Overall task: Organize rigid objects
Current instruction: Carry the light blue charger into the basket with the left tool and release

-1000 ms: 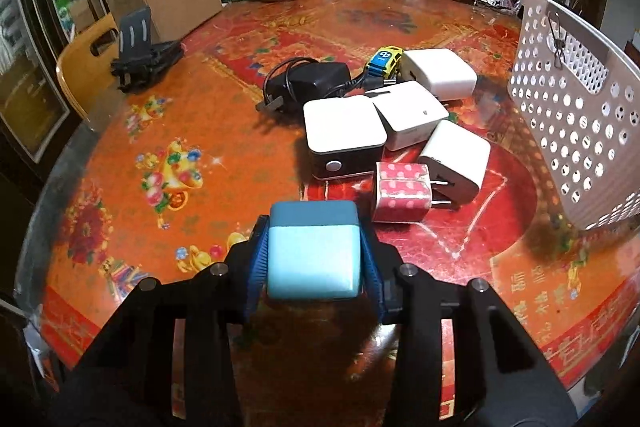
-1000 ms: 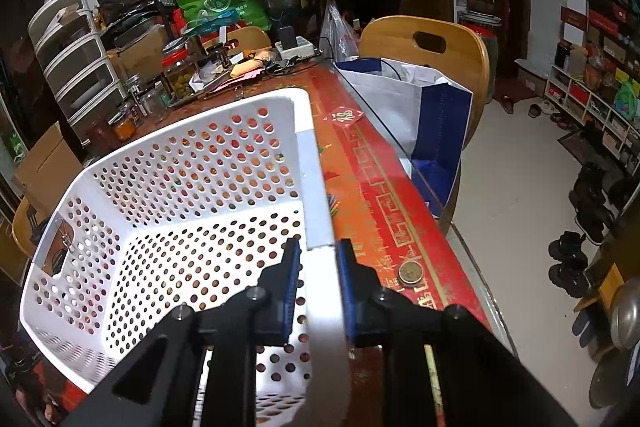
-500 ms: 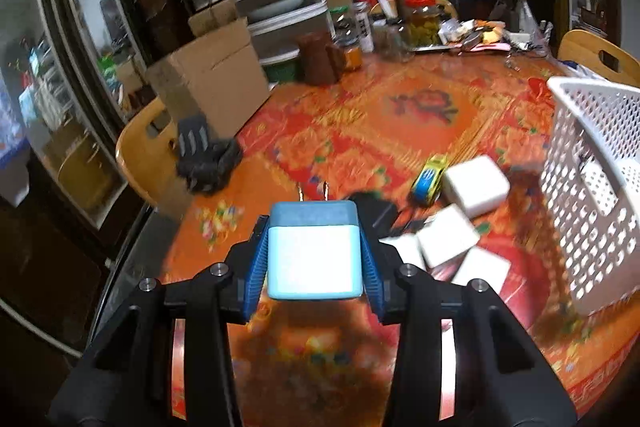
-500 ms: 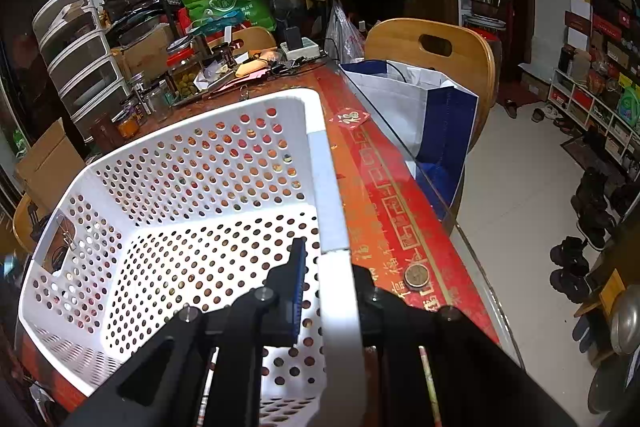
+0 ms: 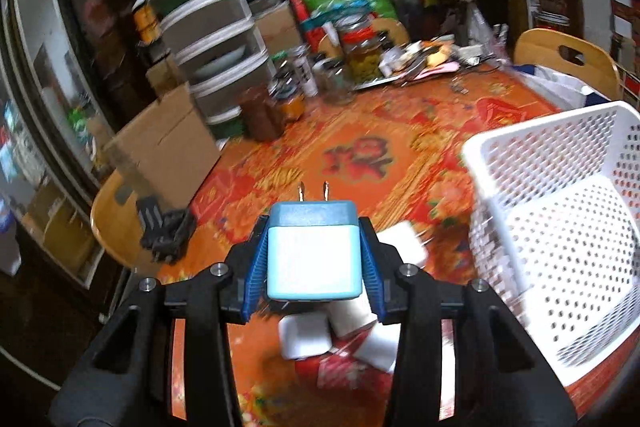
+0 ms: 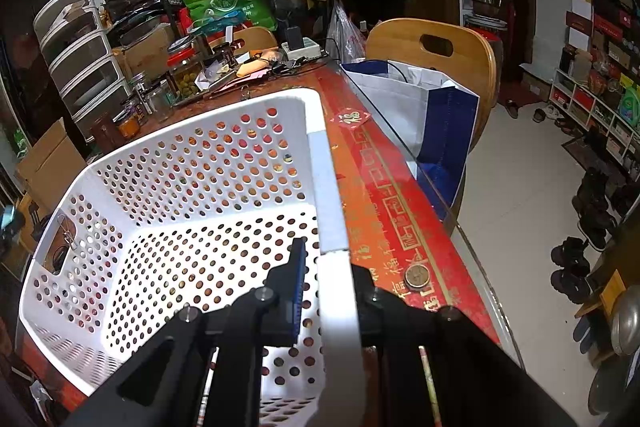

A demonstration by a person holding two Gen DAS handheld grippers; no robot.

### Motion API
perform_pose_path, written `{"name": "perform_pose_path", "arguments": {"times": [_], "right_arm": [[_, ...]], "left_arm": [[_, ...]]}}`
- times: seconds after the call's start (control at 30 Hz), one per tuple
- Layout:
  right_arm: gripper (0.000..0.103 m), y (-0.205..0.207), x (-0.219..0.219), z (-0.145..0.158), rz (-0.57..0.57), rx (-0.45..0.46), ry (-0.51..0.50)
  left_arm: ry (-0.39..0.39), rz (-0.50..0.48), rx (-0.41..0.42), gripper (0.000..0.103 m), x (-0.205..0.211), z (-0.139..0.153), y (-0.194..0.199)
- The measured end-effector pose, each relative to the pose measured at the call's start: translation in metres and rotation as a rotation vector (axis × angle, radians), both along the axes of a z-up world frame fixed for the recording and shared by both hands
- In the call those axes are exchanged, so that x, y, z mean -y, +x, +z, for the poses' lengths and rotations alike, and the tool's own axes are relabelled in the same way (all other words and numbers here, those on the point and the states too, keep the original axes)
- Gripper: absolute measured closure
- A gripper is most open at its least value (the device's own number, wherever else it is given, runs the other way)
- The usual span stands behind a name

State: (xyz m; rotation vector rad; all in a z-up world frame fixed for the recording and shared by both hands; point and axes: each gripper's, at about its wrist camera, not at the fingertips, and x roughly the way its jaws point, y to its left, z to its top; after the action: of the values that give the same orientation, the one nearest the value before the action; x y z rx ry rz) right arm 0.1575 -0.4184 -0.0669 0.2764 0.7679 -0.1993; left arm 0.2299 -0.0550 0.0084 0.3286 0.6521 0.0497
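Observation:
My left gripper [image 5: 314, 251] is shut on a light blue plug charger [image 5: 314, 255], prongs pointing forward, held well above the table. Below it lie several white chargers [image 5: 304, 337] and a red dotted one [image 5: 344, 371]. The white perforated basket [image 5: 560, 251] stands to the right, its inside bare. My right gripper [image 6: 326, 267] has its fingers on either side of the basket's near right rim [image 6: 332, 227], gripping it.
A cardboard box [image 5: 164, 147], jars [image 5: 360, 55] and drawers [image 5: 208, 39] crowd the table's far side. A black clip [image 5: 166, 233] lies at the left edge. A coin [image 6: 416, 277] lies right of the basket. A chair with a bag [image 6: 432, 115] stands beyond.
My left gripper has risen from the table with the blue charger and swung right toward the basket. The right gripper has stayed on the basket rim, sliding slightly along it.

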Motion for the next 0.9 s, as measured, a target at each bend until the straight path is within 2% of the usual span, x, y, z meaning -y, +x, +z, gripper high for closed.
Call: {"name": "perform_pose_path", "arguments": {"times": [0.13, 0.27, 0.47, 0.6, 0.73, 0.8, 0.9], "right_arm": [[0.091, 0.000, 0.001, 0.000, 0.001, 0.001, 0.006], [0.091, 0.000, 0.002, 0.001, 0.002, 0.000, 0.008], [0.091, 0.000, 0.003, 0.000, 0.005, -0.001, 0.006], [0.091, 0.000, 0.003, 0.000, 0.008, -0.004, 0.005], [0.091, 0.001, 0.004, 0.000, 0.013, -0.008, 0.013], [0.091, 0.001, 0.005, 0.000, 0.015, -0.011, 0.015], [0.091, 0.001, 0.005, 0.000, 0.016, -0.016, 0.015]], "left_arm": [[0.003, -0.074, -0.027, 0.064, 0.041, 0.011, 0.008], [0.024, -0.146, -0.080, 0.064, 0.084, 0.009, 0.022], [0.096, -0.275, -0.234, 0.064, 0.151, -0.014, 0.036], [0.116, -0.343, -0.327, 0.064, 0.178, -0.031, 0.035], [0.145, -0.391, -0.447, 0.064, 0.195, -0.054, 0.041], [0.163, -0.409, -0.537, 0.064, 0.203, -0.067, 0.046], [0.185, -0.420, -0.616, 0.064, 0.210, -0.078, 0.053]]}}
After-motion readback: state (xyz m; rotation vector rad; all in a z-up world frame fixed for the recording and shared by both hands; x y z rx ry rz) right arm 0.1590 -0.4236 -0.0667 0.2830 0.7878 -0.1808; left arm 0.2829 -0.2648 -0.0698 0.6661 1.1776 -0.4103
